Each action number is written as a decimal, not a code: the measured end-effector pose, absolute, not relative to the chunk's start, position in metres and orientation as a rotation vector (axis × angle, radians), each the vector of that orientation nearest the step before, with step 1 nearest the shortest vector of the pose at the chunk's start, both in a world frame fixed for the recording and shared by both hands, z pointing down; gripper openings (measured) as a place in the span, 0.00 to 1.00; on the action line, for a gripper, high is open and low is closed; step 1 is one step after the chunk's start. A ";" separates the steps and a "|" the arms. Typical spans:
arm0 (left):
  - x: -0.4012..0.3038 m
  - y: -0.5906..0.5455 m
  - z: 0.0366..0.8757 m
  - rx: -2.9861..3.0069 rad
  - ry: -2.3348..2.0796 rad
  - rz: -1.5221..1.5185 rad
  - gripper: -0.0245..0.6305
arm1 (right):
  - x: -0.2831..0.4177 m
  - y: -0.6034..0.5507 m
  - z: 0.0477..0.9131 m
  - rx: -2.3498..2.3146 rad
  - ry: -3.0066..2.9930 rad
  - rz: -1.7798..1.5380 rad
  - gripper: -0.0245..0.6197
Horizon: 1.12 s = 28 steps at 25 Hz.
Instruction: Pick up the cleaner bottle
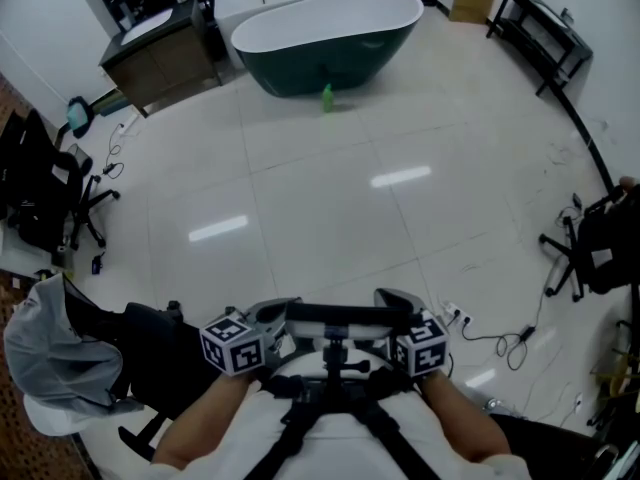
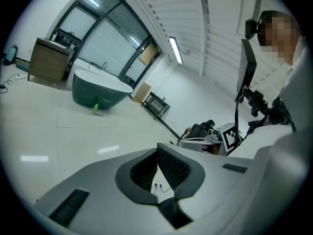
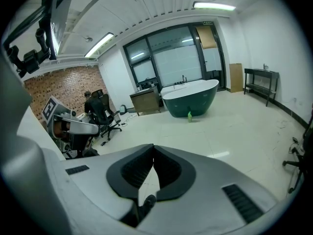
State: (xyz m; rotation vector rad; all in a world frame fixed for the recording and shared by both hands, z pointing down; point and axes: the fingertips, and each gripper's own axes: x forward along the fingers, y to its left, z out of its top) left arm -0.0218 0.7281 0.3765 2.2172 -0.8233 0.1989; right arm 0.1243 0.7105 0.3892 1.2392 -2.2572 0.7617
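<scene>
1. Left gripper: held near the body, at the left. Jaws are clenched together with nothing between them.
2. Right gripper: held beside it, at the right. Jaws are likewise closed and empty.
3. Floor: a wide bare stretch lies between both grippers and the target.
4. Bottle: small and green, apparently upright on the floor at the far side, just in front of the tub. It is well apart from both grippers and untouched.
5. Status: no part of the pick is done. Judged remaining: cross the floor, open one gripper, close it on the bottle, lift.
</scene>
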 end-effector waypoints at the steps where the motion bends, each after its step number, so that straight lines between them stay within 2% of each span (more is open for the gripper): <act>1: -0.025 0.726 0.377 2.216 -0.838 0.190 0.04 | 0.123 0.711 0.391 1.237 -2.249 0.761 0.05; 9: -0.071 0.712 0.377 2.226 -0.889 0.123 0.04 | 0.091 0.705 0.396 1.270 -2.219 0.733 0.05; 12: -0.088 0.707 0.376 2.248 -0.884 0.123 0.04 | 0.076 0.704 0.400 1.301 -2.198 0.739 0.15; 19: -0.117 0.693 0.375 2.294 -0.838 0.159 0.04 | 0.052 0.696 0.399 1.421 -2.174 0.771 0.15; 28: -0.099 0.666 0.380 2.302 -0.825 0.200 0.04 | 0.085 0.673 0.401 1.525 -2.137 0.767 0.15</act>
